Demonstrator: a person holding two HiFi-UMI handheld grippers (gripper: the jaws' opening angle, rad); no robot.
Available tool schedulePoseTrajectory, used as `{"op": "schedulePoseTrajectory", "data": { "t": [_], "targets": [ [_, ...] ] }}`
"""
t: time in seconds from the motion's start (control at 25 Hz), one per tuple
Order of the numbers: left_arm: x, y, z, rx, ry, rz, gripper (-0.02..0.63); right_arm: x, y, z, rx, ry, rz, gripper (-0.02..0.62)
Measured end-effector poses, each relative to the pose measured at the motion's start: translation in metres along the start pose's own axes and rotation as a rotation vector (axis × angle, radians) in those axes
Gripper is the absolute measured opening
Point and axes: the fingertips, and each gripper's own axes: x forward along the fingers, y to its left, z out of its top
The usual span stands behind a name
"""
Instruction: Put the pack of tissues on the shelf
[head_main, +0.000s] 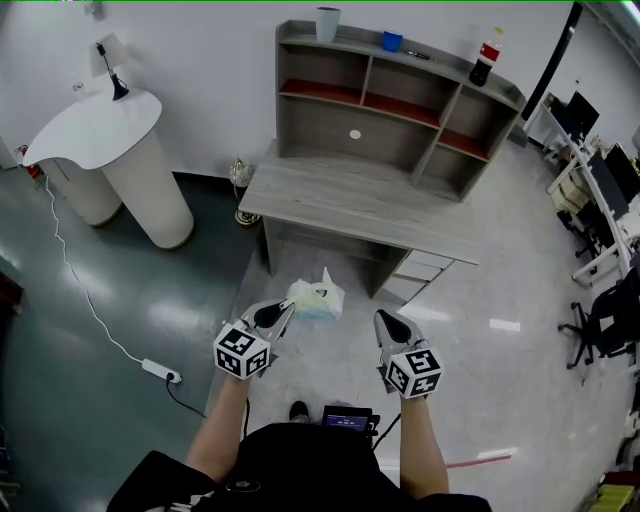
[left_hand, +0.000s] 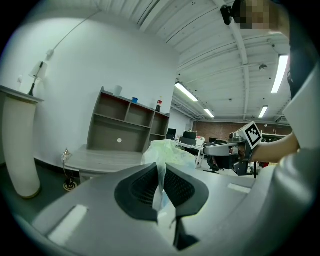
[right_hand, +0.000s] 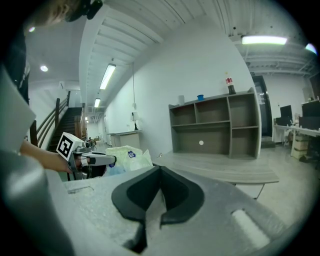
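black top (head_main: 290, 472) — grey left tool (head_main: 288, 305), right tool (head_main: 381, 318), marker cubes (head_main: 241, 350).

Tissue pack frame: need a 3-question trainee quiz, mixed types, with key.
1. True or false: the right gripper holds the pack of tissues.
2. Which gripper pinches the pack's wrapper? A) left gripper B) right gripper C) both
3. Fill in: the dark bottle stands on the ___ of the shelf.
Key: 1 false; 2 A; 3 top.
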Motion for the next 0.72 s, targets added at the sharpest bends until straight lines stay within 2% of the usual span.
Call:
{"op": "schedulePoseTrajectory", "data": {
  "t": [0.4, 0.72],
  "targets": [
    [0.022, 0.025, -0.007, -0.016, 0.008, 0.023, 0.017, 0.037, -0.018, -0.001, 0.007, 0.007, 0.029, -0.002],
    [0.071, 0.057, 0.016, 0.002, 0.017, 0.052, 0.017, 0.087, -0.059, 0.02, 0.014, -0.006, 0.064, -0.002]
  ]
}}
